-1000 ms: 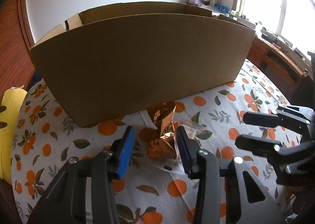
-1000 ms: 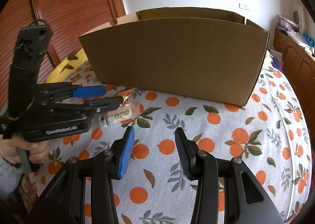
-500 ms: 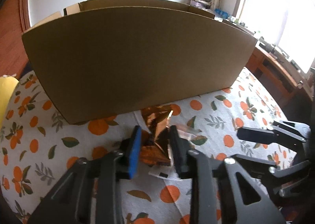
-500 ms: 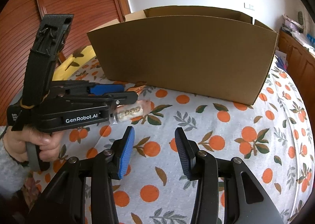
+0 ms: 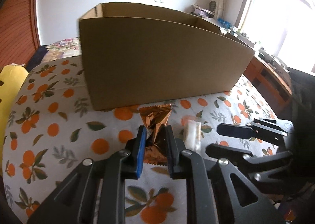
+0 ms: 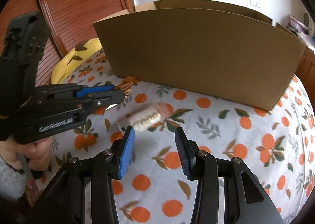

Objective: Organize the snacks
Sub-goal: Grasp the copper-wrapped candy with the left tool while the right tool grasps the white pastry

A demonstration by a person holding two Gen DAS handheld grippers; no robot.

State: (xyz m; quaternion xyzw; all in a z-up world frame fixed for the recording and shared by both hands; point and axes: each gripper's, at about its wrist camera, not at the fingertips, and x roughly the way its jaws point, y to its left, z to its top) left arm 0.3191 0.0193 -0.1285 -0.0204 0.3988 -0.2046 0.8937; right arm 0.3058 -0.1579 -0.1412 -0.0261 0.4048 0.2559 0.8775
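Note:
My left gripper point(image 5: 155, 135) is shut on a copper foil snack packet point(image 5: 155, 123) and holds it above the orange-print tablecloth point(image 5: 59, 125), in front of the large open cardboard box point(image 5: 157, 62). In the right wrist view the left gripper point(image 6: 118, 93) shows at the left with the foil packet point(image 6: 128, 86) at its tips. A clear packet of pale snacks point(image 6: 146, 118) lies on the cloth just ahead of my right gripper point(image 6: 154, 135), which is open and empty. The clear packet also shows in the left wrist view point(image 5: 193, 135).
The cardboard box point(image 6: 196, 54) stands across the back of the table. A yellow cushion point(image 6: 76, 60) lies at the far left edge. A wooden slatted door point(image 6: 78, 7) is behind. A wooden desk point(image 5: 271, 74) stands at the right by the window.
My left gripper closed on the foil packet and lifted it off the cloth. My right gripper moved toward the clear snack packet, still open.

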